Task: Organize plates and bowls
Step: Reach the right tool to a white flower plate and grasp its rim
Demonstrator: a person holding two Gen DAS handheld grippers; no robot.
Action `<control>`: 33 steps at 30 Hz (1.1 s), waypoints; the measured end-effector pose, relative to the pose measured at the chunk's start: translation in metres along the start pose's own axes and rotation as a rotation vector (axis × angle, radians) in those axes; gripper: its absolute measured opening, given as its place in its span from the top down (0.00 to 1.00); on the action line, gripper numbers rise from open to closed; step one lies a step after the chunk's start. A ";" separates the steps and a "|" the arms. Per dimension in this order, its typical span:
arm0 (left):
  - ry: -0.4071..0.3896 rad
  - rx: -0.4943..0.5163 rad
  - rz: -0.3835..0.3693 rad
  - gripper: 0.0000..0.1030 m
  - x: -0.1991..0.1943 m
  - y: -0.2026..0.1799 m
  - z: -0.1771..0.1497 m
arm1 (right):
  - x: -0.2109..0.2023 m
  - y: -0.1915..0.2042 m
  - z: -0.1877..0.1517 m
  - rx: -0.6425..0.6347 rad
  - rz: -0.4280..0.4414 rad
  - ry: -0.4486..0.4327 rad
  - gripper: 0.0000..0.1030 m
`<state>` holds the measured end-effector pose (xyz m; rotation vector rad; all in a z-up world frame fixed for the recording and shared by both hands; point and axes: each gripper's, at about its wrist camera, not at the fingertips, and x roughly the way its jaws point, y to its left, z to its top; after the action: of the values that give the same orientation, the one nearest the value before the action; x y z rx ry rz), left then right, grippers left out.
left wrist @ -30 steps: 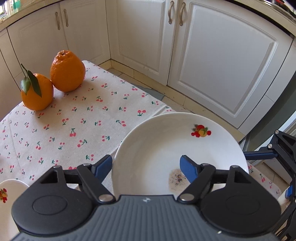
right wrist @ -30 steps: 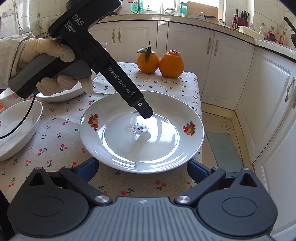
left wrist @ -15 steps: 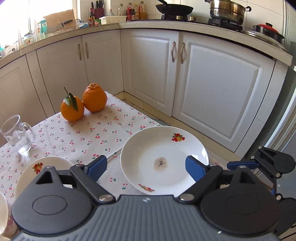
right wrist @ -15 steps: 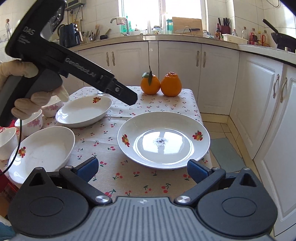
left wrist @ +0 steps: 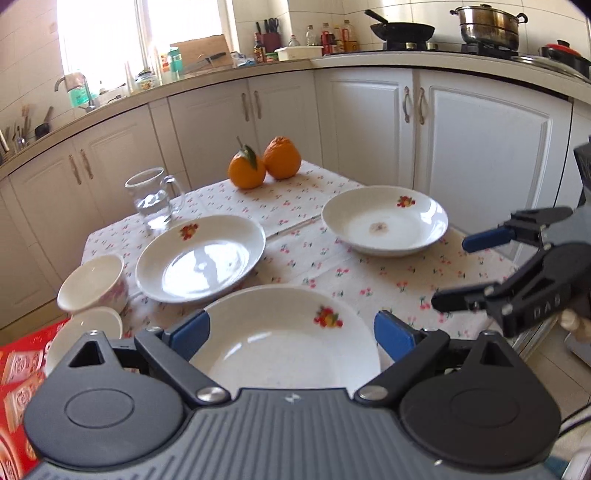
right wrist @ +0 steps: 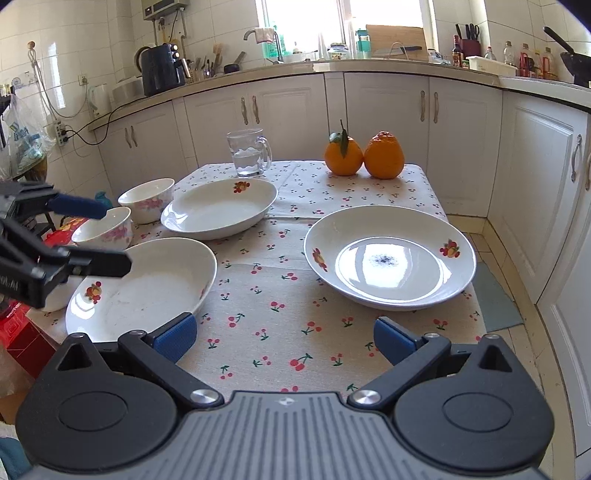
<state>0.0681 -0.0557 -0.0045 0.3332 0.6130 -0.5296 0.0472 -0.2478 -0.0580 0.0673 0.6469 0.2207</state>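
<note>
On the cherry-print tablecloth (right wrist: 280,295) we counted three white fruit-motif plates: a near-left plate (right wrist: 147,288), a far-left plate (right wrist: 218,210), and a right plate (right wrist: 388,258) with a dark smudge at its centre, well apart from the other two. Our left gripper (left wrist: 291,336) hung over the near edge of the near-left plate (left wrist: 284,343), its blue pads spread wide to either side of the plate and gripping nothing. Our right gripper (right wrist: 282,336) hovered above bare cloth between the near-left and right plates, also spread wide and empty.

From the right wrist we saw two small pink-flowered bowls (right wrist: 147,199) standing just beside each other at the far left, and behind them a kettle (dark, on the counter) (right wrist: 162,68); the left wrist caught only one of those bowls (left wrist: 94,284) clearly, with a second white rim below it that we could not identify. That left view alone showed a steel pot (left wrist: 487,22) and a black pan (left wrist: 400,31) on the stove at the far right. Both views held the glass mug (right wrist: 249,153) and two oranges (right wrist: 364,155), touching, at the far edge.
</note>
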 end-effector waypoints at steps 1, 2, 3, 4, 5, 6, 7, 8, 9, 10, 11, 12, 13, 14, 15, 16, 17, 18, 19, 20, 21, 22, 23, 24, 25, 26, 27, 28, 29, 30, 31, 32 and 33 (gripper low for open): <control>0.008 -0.004 0.012 0.07 -0.003 0.001 -0.009 | 0.001 0.002 0.001 -0.005 0.005 0.002 0.00; 0.014 -0.008 0.031 0.07 -0.010 0.003 -0.021 | 0.002 0.005 0.002 -0.009 0.013 0.005 0.00; 0.019 -0.012 0.046 0.07 -0.013 0.005 -0.027 | 0.004 0.007 0.003 -0.014 0.024 0.009 0.00; 0.023 -0.020 0.059 0.07 -0.017 0.007 -0.036 | 0.004 0.010 0.005 -0.022 0.034 0.009 0.00; 0.028 -0.033 0.067 0.07 -0.020 0.009 -0.044 | 0.004 0.014 0.006 -0.031 0.042 0.007 0.00; 0.032 -0.047 0.069 0.07 -0.022 0.012 -0.050 | 0.005 0.017 0.007 -0.039 0.050 0.006 0.00; 0.037 -0.065 0.063 0.07 -0.024 0.015 -0.057 | 0.005 0.019 0.008 -0.046 0.058 0.007 0.00; 0.042 -0.081 0.054 0.07 -0.024 0.017 -0.062 | 0.006 0.023 0.009 -0.054 0.065 0.008 0.00; 0.047 -0.094 0.048 0.07 -0.024 0.019 -0.066 | 0.007 0.025 0.010 -0.061 0.069 0.010 0.00; 0.055 -0.106 0.048 0.07 -0.023 0.020 -0.070 | 0.009 0.027 0.011 -0.068 0.077 0.014 0.00; 0.066 -0.113 0.050 0.07 -0.021 0.022 -0.073 | 0.009 0.029 0.012 -0.074 0.086 0.018 0.00; 0.073 -0.116 0.052 0.07 -0.018 0.023 -0.075 | 0.010 0.031 0.013 -0.078 0.093 0.022 0.00; 0.078 -0.119 0.053 0.07 -0.015 0.023 -0.077 | 0.011 0.033 0.014 -0.084 0.099 0.024 0.00; 0.082 -0.123 0.048 0.07 -0.012 0.024 -0.079 | 0.011 0.035 0.014 -0.089 0.104 0.026 0.00; 0.083 -0.126 0.044 0.07 -0.010 0.024 -0.080 | 0.013 0.036 0.016 -0.094 0.110 0.030 0.00; 0.085 -0.129 0.042 0.07 -0.008 0.023 -0.081 | 0.014 0.036 0.016 -0.097 0.113 0.034 0.00; 0.083 -0.130 0.039 0.07 -0.006 0.022 -0.082 | 0.015 0.036 0.017 -0.098 0.114 0.038 0.00; 0.082 -0.132 0.037 0.07 -0.003 0.021 -0.082 | 0.017 0.035 0.017 -0.095 0.117 0.044 0.00; 0.083 -0.134 0.037 0.07 -0.001 0.021 -0.082 | 0.019 0.035 0.018 -0.090 0.124 0.051 0.00; 0.082 -0.137 0.037 0.07 0.001 0.019 -0.082 | 0.021 0.034 0.019 -0.086 0.133 0.059 0.00; 0.081 -0.138 0.036 0.07 0.003 0.018 -0.082 | 0.024 0.033 0.020 -0.082 0.142 0.069 0.00; 0.084 -0.139 0.035 0.07 0.006 0.018 -0.083 | 0.026 0.033 0.020 -0.080 0.150 0.077 0.00; 0.091 -0.144 0.037 0.07 0.009 0.017 -0.083 | 0.030 0.033 0.022 -0.079 0.162 0.087 0.00; 0.095 -0.147 0.036 0.07 0.012 0.017 -0.083 | 0.034 0.033 0.023 -0.079 0.177 0.102 0.00; 0.097 -0.149 0.033 0.07 0.013 0.017 -0.084 | 0.038 0.034 0.024 -0.081 0.190 0.115 0.00; 0.098 -0.146 0.034 0.07 0.015 0.015 -0.084 | 0.042 0.034 0.024 -0.087 0.202 0.129 0.00; 0.099 -0.141 0.039 0.07 0.016 0.014 -0.084 | 0.047 0.036 0.025 -0.100 0.216 0.146 0.00; 0.098 -0.136 0.045 0.07 0.016 0.013 -0.084 | 0.050 0.037 0.025 -0.111 0.221 0.153 0.00; 0.096 -0.135 0.048 0.07 0.017 0.013 -0.083 | 0.054 0.038 0.026 -0.121 0.221 0.159 0.00; 0.095 -0.138 0.050 0.07 0.017 0.012 -0.082 | 0.057 0.039 0.027 -0.128 0.226 0.166 0.00; 0.095 -0.140 0.053 0.07 0.018 0.012 -0.082 | 0.060 0.040 0.028 -0.131 0.237 0.170 0.00; 0.095 -0.144 0.059 0.07 0.019 0.012 -0.081 | 0.063 0.041 0.029 -0.133 0.252 0.176 0.00; 0.097 -0.149 0.060 0.07 0.019 0.012 -0.081 | 0.066 0.042 0.031 -0.137 0.269 0.184 0.00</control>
<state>0.0512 -0.0172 -0.0769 0.2367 0.7295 -0.4095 0.1099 -0.1914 -0.0668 0.0017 0.8038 0.5345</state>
